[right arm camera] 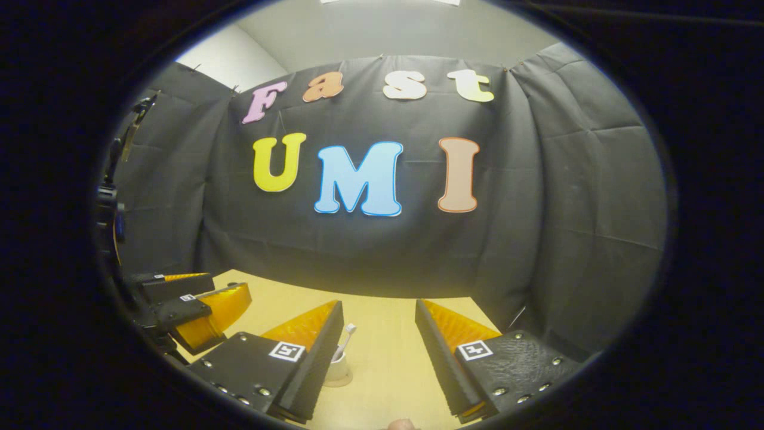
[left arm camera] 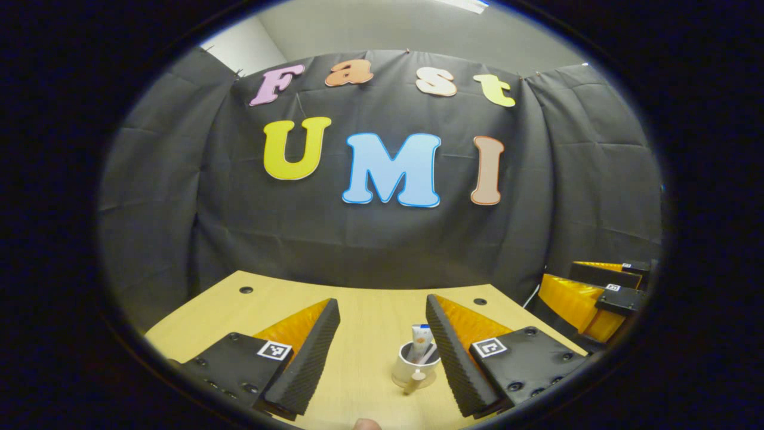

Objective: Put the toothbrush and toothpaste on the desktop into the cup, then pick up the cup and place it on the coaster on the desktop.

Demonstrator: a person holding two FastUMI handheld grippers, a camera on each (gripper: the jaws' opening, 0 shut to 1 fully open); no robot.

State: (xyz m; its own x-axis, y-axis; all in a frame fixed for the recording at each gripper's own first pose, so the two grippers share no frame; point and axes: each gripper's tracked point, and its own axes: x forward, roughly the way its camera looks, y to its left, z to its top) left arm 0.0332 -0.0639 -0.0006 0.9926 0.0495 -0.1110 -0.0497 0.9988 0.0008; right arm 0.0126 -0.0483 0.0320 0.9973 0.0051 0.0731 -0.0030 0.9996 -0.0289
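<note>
Left hand-held gripper [left arm camera: 382, 352] held level above the light wooden surface [left arm camera: 370, 310], wide open, holding nothing, small white round cup [left arm camera: 416, 369] just ahead, right hand-held gripper [right arm camera: 379, 352] level, wide open, holding nothing

My left gripper [left arm camera: 382, 352] has matt black fingers with ribbed, rubber-like pads [left arm camera: 310, 358] and backs of glossy orange plastic; my right gripper [right arm camera: 379, 358] looks the same. The desktop [left arm camera: 370, 316] is pale wood, smooth with a soft sheen. The cup [left arm camera: 413, 373] is smooth and slightly glossy, the toothpaste [left arm camera: 421, 341] tube shiny plastic. The booth wall [left arm camera: 179, 209] is matt, creased black cloth.
</note>
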